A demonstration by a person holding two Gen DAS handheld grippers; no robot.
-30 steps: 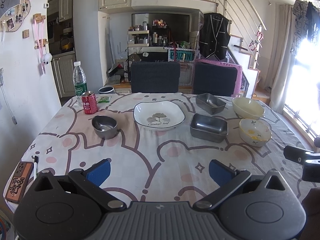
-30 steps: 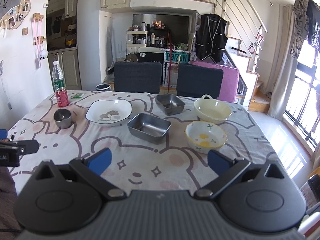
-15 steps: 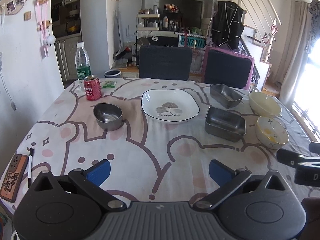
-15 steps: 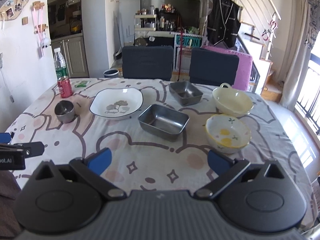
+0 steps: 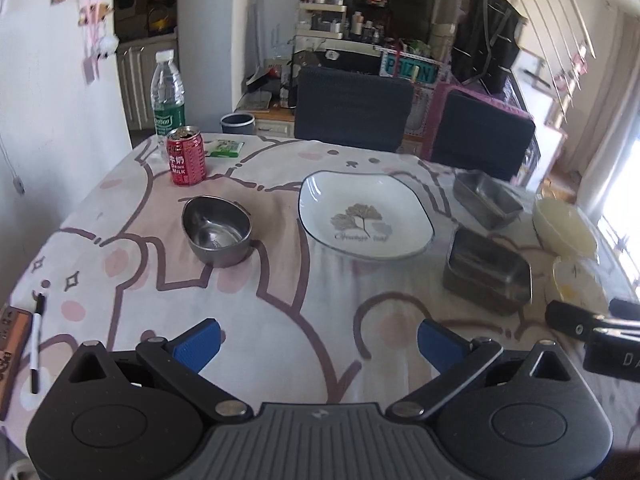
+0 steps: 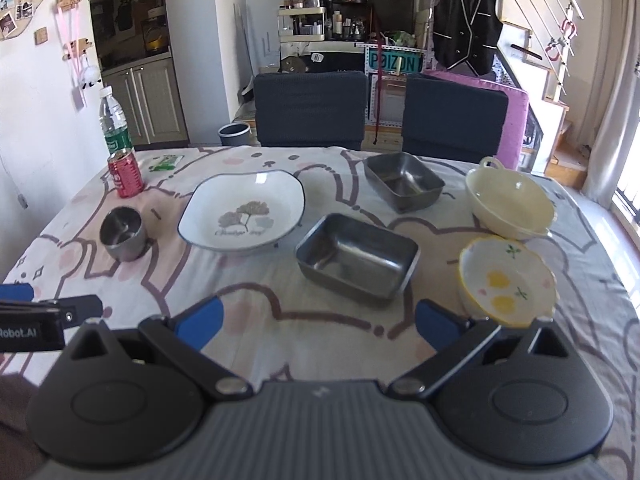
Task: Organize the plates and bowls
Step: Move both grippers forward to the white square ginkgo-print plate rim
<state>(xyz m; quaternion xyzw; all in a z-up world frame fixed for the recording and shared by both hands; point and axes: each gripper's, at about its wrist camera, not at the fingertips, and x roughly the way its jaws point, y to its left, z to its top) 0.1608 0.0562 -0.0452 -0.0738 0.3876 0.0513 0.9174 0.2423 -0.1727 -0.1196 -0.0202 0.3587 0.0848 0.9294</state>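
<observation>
Nothing was yet gathered: the dishes lay apart on the patterned tablecloth (image 6: 248, 304), so the task stood, in my judgement, at its approach step. The left gripper (image 5: 318, 338) was spread wide and empty above the near edge, and the right gripper (image 6: 318, 322) was also spread and held nothing. The white plate (image 6: 242, 210) sat in the middle, with the small steel bowl (image 5: 217, 230) to its left. The two steel trays (image 6: 357, 260) lay to its right, one behind the other. The flowered bowl (image 6: 507, 280) was just beside the right finger, the cream bowl (image 6: 509, 204) behind it. Probably the next move called for lowering one gripper over a rim, perhaps the flowered bowl's, and closing there.
</observation>
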